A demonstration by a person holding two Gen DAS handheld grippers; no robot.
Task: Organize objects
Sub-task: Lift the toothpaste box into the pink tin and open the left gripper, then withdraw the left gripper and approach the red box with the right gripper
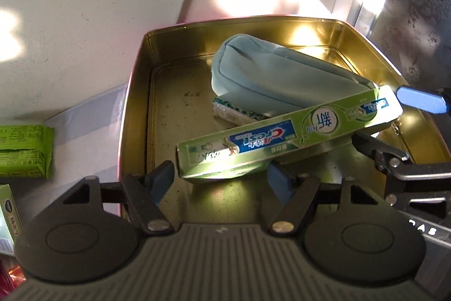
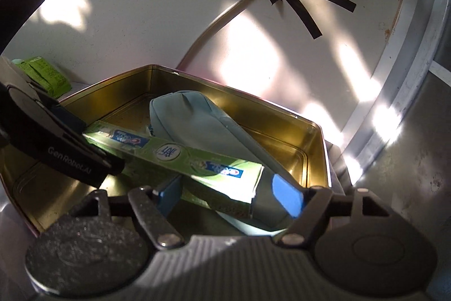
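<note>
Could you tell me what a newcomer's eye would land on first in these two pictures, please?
First, the shiny gold metal tin, open in mid-picture, sunlight glaring off its walls. Inside it, a long green toothpaste box lies slanted across a soft pale blue fabric pouch, one end propped on the pouch. Blue-padded fingers flank each end of the box: the left gripper at the near end, the right gripper at the far end, both spread open.

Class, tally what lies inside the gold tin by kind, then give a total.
Pouch: 1
Toothpaste box: 1
Small packet under the pouch: 1
Total in the tin: 3
</note>
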